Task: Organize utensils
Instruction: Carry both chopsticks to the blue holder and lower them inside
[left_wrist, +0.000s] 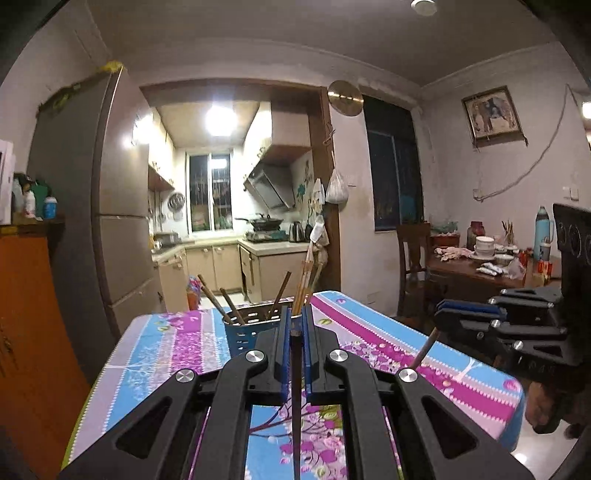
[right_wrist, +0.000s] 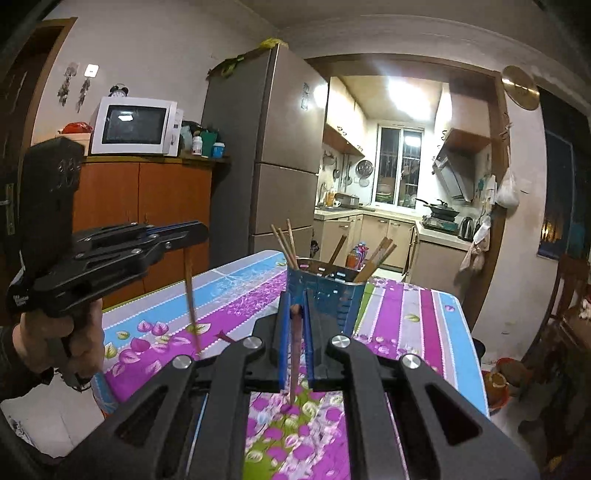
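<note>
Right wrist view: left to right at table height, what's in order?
Left gripper holding a chopstick → right gripper shut on its own chopstick → blue utensil holder with chopsticks standing in it → right edge of the floral tablecloth.

Lower end of the chopstick (left_wrist: 295, 387) held by the left gripper (left_wrist: 295, 325) runs off the frame's bottom edge; holder (left_wrist: 246, 330) base hidden behind the jaws; chopstick (right_wrist: 295, 354) in the right gripper (right_wrist: 295, 314) blurred at its tip; worktop (right_wrist: 424, 317) near edge concealed.
</note>
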